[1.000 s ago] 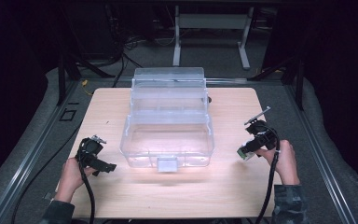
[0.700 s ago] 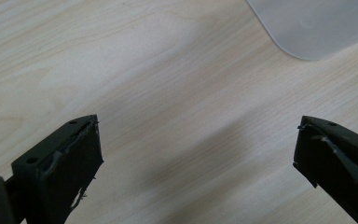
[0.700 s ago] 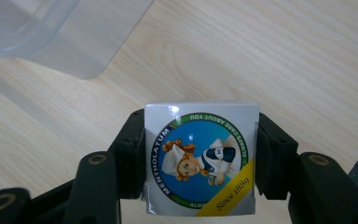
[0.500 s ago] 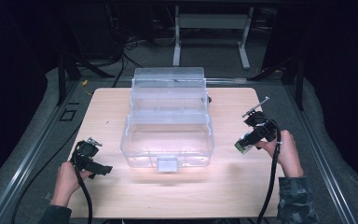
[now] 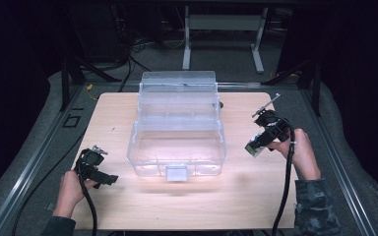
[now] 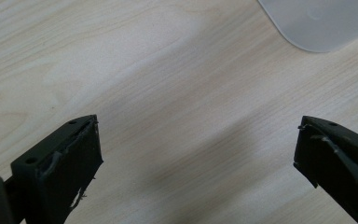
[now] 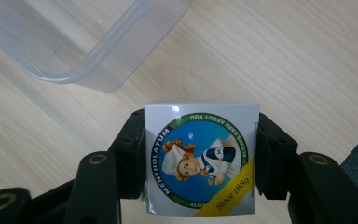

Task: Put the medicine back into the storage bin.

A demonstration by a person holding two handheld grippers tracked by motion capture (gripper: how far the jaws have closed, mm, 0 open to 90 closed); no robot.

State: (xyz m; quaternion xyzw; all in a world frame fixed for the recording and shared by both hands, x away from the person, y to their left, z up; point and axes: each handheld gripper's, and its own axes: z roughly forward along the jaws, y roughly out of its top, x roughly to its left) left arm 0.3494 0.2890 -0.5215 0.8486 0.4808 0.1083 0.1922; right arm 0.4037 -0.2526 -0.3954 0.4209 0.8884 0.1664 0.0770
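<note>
Resting low near the front left corner of the wooden bench (image 5: 177, 206), the left gripper (image 5: 96, 169) is held in the person's left hand (image 5: 70, 189), its jaws spread wide apart with nothing but bare wood grain between them in the left gripper view; its black cable runs back toward the bench's near edge. Across the bench, the right hand (image 5: 302, 155) holds the right gripper (image 5: 261, 142) raised above the surface, just right of the clear plastic storage box (image 5: 177, 132). That gripper is pinching a small square Mentholatum box (image 7: 199, 158) by two opposite sides; the printed face shows a round blue emblem with a nurse figure and a yellow corner band reading "Since 1889", seen upside down in the right gripper view. Beyond the pinched box, a rounded corner of the clear storage box lies on the wood. The storage box sits at the bench's middle, stepped in tiers rising toward the far edge, with a pale latch at its near side. Behind the bench stands a metal frame (image 5: 221, 29) on the dark floor.
</note>
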